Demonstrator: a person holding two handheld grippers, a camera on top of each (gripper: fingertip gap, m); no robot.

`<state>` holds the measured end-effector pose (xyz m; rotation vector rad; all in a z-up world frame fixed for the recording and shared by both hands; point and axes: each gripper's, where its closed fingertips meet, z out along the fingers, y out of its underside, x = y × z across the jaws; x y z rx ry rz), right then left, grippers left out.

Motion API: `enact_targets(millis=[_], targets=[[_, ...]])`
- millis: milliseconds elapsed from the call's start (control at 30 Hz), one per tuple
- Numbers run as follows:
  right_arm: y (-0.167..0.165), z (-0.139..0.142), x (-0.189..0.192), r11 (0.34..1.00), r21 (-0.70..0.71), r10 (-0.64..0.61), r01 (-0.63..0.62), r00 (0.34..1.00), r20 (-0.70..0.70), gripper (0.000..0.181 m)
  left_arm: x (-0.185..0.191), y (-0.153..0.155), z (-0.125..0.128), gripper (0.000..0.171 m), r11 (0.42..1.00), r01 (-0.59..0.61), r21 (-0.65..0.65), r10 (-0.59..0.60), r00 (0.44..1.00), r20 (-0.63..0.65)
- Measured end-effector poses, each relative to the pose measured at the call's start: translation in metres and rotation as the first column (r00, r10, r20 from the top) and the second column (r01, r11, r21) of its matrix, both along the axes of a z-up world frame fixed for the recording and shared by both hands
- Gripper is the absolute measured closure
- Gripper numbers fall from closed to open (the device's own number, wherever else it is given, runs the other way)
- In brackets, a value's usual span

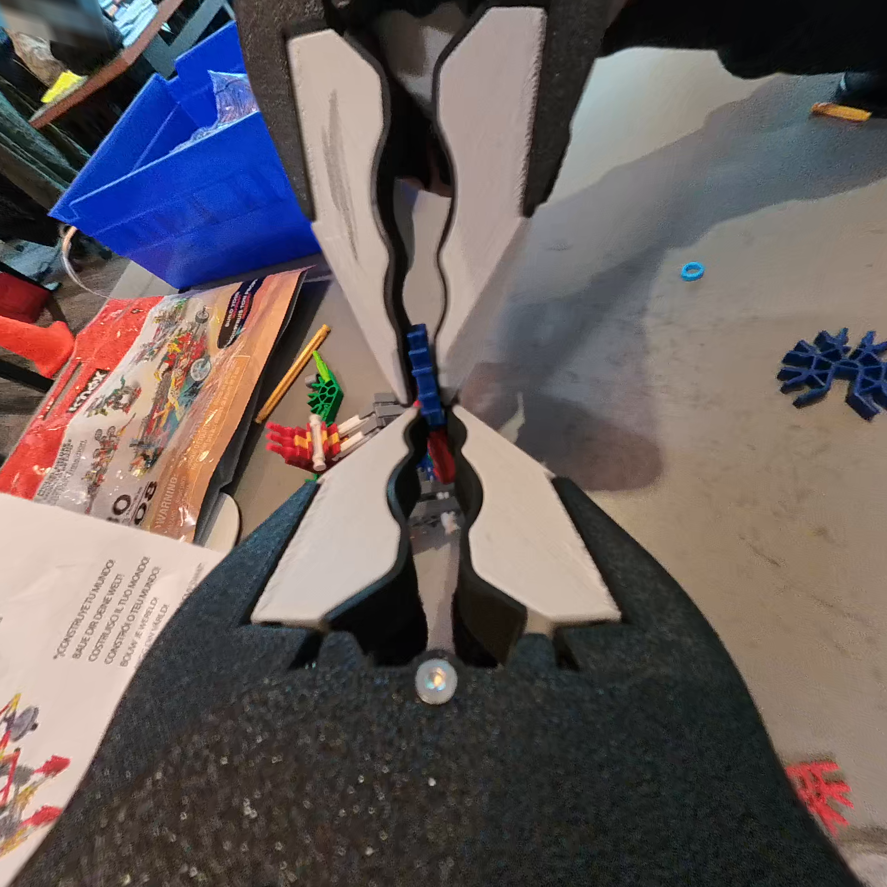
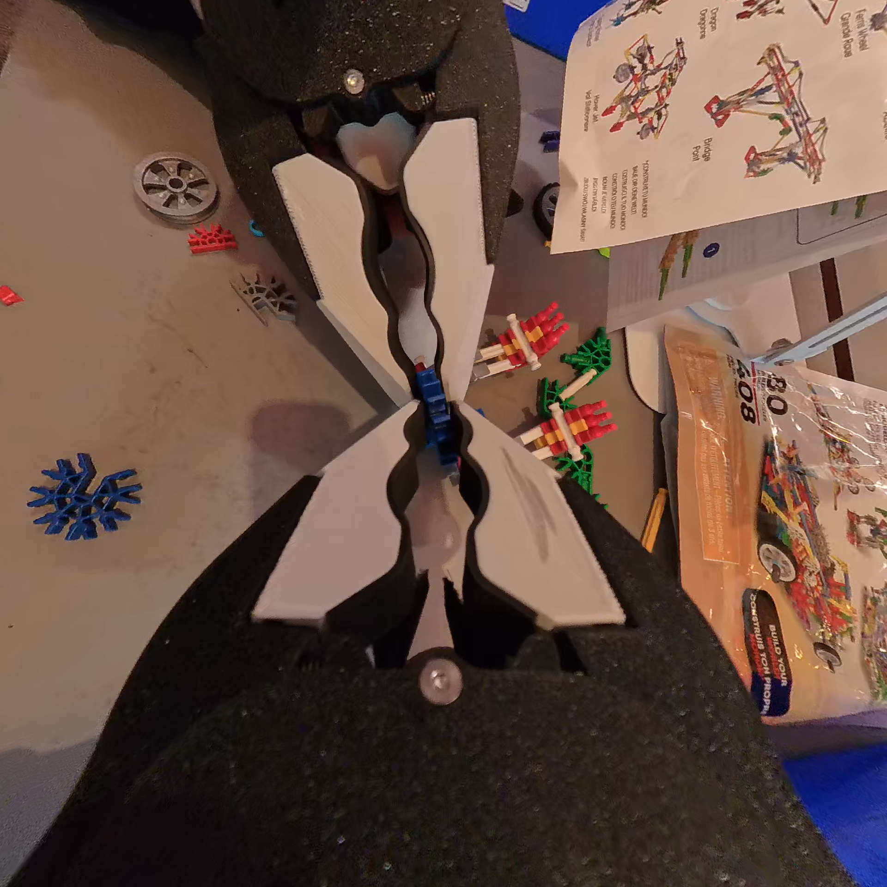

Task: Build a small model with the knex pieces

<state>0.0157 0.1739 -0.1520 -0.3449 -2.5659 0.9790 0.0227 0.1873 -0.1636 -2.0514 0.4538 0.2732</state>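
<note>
My two grippers meet tip to tip above a grey table (image 1: 672, 528). My right gripper (image 2: 437, 408) is shut on a blue connector (image 2: 439, 432) seen edge-on. In the left wrist view it comes in from the top (image 1: 426, 391) with the blue connector (image 1: 422, 365) between its fingers. My left gripper (image 1: 434, 415) is shut on a small red piece (image 1: 439, 451) that meets the end of the blue connector. In the right wrist view the left gripper (image 2: 430, 389) comes from the top, with a red tip (image 2: 420, 363) showing just behind the blue.
Two red, yellow and white assemblies (image 2: 528, 341) (image 2: 571, 429) with green connectors (image 2: 590, 360) lie below the grippers. Also here are a bagged toy box (image 1: 144, 408), an instruction sheet (image 2: 720, 120), a blue bin (image 1: 192, 201), blue snowflake connectors (image 2: 84, 497), a grey wheel (image 2: 176, 186) and a yellow rod (image 1: 293, 374). My two grippers' fingertips are within a few centimetres of each other.
</note>
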Motion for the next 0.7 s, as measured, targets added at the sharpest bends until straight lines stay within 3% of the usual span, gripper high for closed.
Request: enact_targets(millis=[233,333,400,433,700], targets=[[-0.004,-0.001,-0.007,0.999,-0.023,-0.022,0.023,0.999,0.024,0.174,-0.008,-0.004,-0.001,0.169,0.999,0.011,-0.030,-0.011,1.000,-0.014],[-0.002,0.000,-0.004,0.998,-0.046,-0.048,0.050,0.998,0.047,0.172,-0.006,-0.006,-0.001,0.168,0.999,0.044,-0.029,-0.042,0.998,0.050],[0.008,0.004,-0.002,0.995,-0.047,-0.085,0.086,0.996,0.034,0.150,-0.010,-0.007,0.000,0.168,0.999,0.027,-0.032,-0.025,0.998,0.056],[0.012,0.005,0.000,0.993,-0.071,-0.093,0.096,0.995,0.043,0.148,-0.011,-0.009,0.000,0.168,0.999,0.029,-0.037,-0.026,0.997,0.071],[0.017,-0.021,-0.005,0.991,-0.011,-0.132,0.132,0.990,0.040,0.157,-0.009,-0.014,0.014,0.158,0.999,0.044,0.005,-0.044,0.995,0.094]])
